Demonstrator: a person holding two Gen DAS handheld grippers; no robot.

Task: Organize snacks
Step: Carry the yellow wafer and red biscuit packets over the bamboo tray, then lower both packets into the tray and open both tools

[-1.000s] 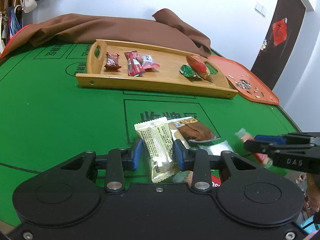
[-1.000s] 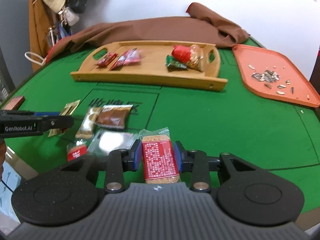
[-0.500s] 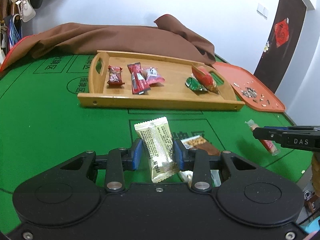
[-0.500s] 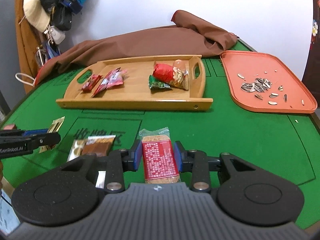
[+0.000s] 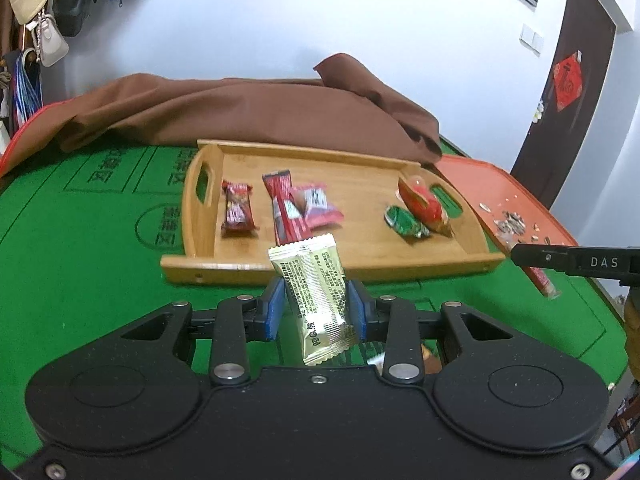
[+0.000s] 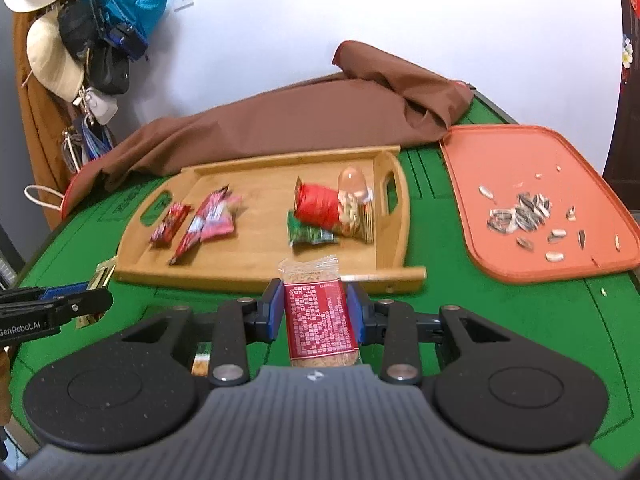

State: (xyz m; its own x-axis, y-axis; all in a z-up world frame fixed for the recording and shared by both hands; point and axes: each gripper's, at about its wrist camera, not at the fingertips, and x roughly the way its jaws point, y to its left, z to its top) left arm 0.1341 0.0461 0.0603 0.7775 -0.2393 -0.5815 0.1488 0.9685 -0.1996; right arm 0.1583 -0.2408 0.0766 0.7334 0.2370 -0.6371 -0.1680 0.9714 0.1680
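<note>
Gripping a gold foil packet (image 5: 316, 292), the left tongs (image 5: 316, 310) mirror the right tongs (image 6: 316, 312) clamping a red-labelled bar (image 6: 320, 316).

A gold packet (image 5: 316, 300) and a red-labelled cracker bar (image 6: 320, 316) are each pinched upright, above the green counter (image 6: 480, 320). More wrapped snacks (image 5: 280, 208) lie inside the wooden tray (image 5: 208, 268).

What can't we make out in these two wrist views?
- Snacks left on the green table: both views, hidden under the gripper bodies; only slivers show.
- Gold packet print: left view, too small.
- Right gripper in the left view: cut off by the edge, only a fingertip.
- Red bar: lower end hidden.
</note>
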